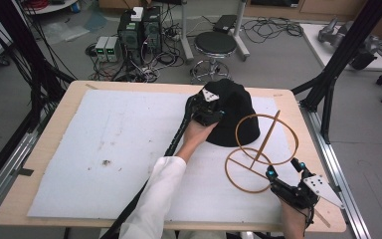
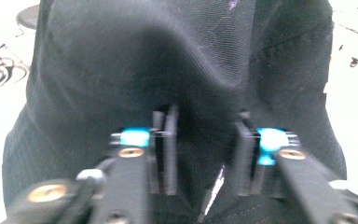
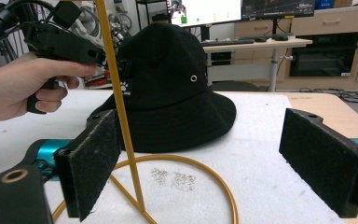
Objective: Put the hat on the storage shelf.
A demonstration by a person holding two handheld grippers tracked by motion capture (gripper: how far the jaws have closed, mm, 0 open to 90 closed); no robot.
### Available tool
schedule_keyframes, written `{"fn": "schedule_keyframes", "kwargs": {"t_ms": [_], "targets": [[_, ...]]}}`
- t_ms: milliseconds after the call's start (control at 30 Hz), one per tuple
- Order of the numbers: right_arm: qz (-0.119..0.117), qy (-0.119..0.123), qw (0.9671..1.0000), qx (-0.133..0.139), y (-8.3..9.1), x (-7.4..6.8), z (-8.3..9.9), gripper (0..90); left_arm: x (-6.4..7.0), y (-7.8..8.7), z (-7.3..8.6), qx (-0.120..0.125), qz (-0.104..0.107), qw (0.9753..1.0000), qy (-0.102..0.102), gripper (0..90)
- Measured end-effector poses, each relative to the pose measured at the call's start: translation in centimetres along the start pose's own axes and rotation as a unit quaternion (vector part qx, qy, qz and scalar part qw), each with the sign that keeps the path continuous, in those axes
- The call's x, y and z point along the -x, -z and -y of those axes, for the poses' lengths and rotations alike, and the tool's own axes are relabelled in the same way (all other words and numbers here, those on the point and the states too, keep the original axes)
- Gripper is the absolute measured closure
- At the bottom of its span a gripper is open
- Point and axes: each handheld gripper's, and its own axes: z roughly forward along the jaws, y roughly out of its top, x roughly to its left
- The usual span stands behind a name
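A black bucket hat sits at the far middle of the white foam mat. My left gripper presses into its near-left side. In the left gripper view its jaws stand narrowly apart with a puckered fold of the hat pinched between them. A gold wire stand with two rings and a slanted rod is right of the hat. My right gripper is wide open at the stand's base ring, and the rod rises just by its left pad.
The mat covers a wooden table; its right edge is close to my right gripper. A black frame post rises at the far right. A stool and cabled boxes stand on the floor beyond the table.
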Motion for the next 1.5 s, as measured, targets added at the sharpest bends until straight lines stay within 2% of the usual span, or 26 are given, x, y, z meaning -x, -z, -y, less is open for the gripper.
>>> {"fn": "schedule_keyframes", "kwargs": {"t_ms": [33,133,200,300,633,900,1000,1267,1500], "targets": [[0.000,0.001,1.0000,0.000,0.0,0.0,0.0,11.9,0.2,-0.1,0.1,-0.004,-0.006,0.9999,-0.008,80.8],[-0.002,0.000,1.0000,-0.001,0.0,-0.1,0.0,11.9,0.1,-0.3,0.1,-0.007,-0.008,0.9999,-0.002,86.0],[-0.002,-0.001,1.0000,-0.002,0.0,-0.1,0.0,11.9,0.1,-0.4,0.2,-0.007,-0.010,0.9999,0.004,86.6],[-0.003,0.000,1.0000,-0.002,0.0,-0.1,0.0,11.9,0.1,-0.5,0.2,-0.004,-0.010,0.9999,-0.011,86.9],[-0.002,0.001,1.0000,-0.002,0.0,0.0,0.0,11.8,-0.3,-0.4,0.2,0.001,0.006,0.9999,-0.014,87.3],[-0.002,0.000,1.0000,-0.004,0.0,0.0,0.0,11.9,-0.3,-0.1,0.0,0.007,0.007,0.9998,-0.017,87.2],[-0.002,0.000,1.0000,-0.003,0.0,0.0,0.0,11.9,-0.1,0.0,-0.1,0.017,-0.009,0.9997,-0.014,87.1],[-0.002,0.000,1.0000,-0.001,0.0,0.0,0.0,11.9,-0.4,0.7,-0.2,0.028,-0.005,0.9995,-0.009,87.1],[-0.001,-0.002,1.0000,-0.002,0.2,0.0,0.0,11.9,-0.6,2.2,-1.2,0.060,-0.001,0.9982,-0.002,87.1]]}}
